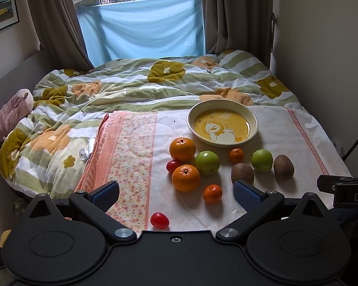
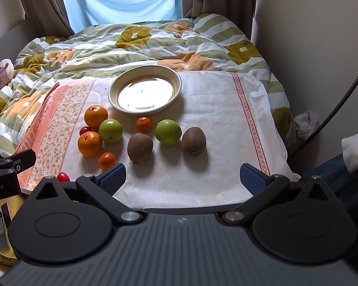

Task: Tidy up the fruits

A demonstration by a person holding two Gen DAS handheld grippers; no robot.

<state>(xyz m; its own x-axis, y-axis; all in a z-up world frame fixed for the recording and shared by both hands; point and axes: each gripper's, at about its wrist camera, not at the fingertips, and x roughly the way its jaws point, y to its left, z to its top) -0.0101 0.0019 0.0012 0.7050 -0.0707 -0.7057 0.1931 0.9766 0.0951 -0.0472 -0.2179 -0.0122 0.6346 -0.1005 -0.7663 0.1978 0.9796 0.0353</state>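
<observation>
A cream plate (image 1: 250, 115) with a yellow duck picture, also in the right wrist view (image 2: 176, 76), sits empty on a cloth. In front of it lie two oranges (image 1: 182, 149) (image 1: 185, 177), two green apples (image 1: 207, 162) (image 1: 262, 160), two kiwis (image 1: 242, 173) (image 1: 283, 166), two small mandarins (image 1: 236, 155) (image 1: 212, 193) and two red cherry tomatoes (image 1: 173, 165) (image 1: 159, 220). My left gripper (image 1: 176, 191) is open and empty, just before the fruit. My right gripper (image 2: 182, 178) is open and empty, in front of the kiwis (image 2: 140, 147) (image 2: 193, 141).
The cloth (image 1: 136, 143) lies on a bed with a rumpled flowered quilt (image 1: 131, 83). A pink soft toy (image 1: 12, 112) lies at the left. Walls stand close on the right, curtains and a window behind. A black cable (image 2: 341, 100) hangs at the right.
</observation>
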